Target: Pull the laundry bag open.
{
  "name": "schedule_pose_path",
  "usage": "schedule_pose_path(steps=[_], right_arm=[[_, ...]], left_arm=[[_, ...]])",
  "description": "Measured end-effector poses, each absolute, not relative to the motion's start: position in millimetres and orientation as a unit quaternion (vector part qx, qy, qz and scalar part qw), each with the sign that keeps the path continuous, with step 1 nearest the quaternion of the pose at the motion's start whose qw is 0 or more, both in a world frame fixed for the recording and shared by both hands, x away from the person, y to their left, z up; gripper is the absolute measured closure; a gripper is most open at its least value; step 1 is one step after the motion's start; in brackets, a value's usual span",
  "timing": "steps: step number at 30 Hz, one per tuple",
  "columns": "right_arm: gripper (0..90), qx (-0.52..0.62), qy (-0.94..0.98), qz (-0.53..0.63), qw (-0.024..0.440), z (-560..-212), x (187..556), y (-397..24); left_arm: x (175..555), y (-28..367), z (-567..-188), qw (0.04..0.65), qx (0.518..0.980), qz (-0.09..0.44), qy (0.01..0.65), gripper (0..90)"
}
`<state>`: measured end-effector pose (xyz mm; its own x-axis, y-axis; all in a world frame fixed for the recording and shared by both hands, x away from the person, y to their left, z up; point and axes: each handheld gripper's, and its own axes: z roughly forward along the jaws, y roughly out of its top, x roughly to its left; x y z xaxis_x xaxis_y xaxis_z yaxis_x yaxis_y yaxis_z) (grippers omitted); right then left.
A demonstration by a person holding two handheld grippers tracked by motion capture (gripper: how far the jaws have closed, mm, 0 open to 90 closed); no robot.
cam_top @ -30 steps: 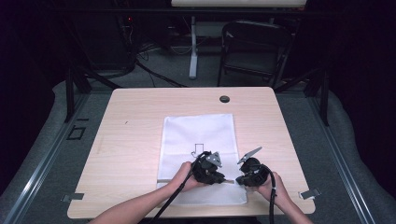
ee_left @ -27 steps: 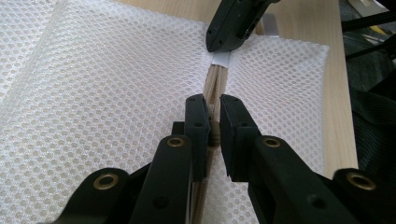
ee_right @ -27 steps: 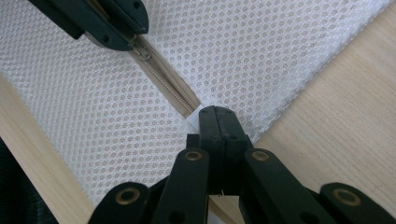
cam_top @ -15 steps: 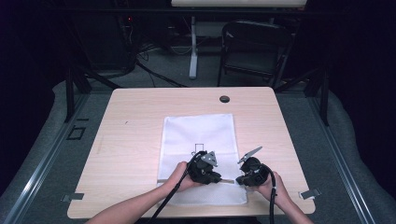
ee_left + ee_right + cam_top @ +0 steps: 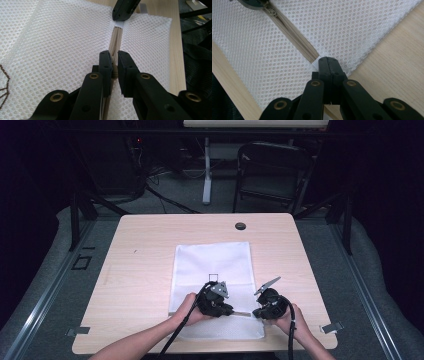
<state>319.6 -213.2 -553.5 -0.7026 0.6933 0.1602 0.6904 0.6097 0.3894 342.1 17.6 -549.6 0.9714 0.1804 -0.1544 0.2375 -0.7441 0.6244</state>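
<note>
Left tool [image 5: 214, 301] slid leftward, zipper [image 5: 294, 41] opening

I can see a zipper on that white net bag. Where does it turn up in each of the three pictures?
High view: the zipper runs as a thin line between the two claws, near the mesh bag's near end.
Left gripper view: it runs from between the jaws up the centre.
Right gripper view: it runs diagonally from upper left down to the jaws.
Shared landmark: the white tab at the zipper's end, which the right claw pinches.
</note>
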Motion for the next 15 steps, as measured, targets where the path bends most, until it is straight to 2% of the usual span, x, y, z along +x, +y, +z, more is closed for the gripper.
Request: schedule_pose_path(steps=[15], right_arm=[[90.0,0.388,0.896,0.216,0.002,-554,320,-214]], left_arm=[[341,33,-547,0.346,0.93,-0.041,0.119,82.1]])
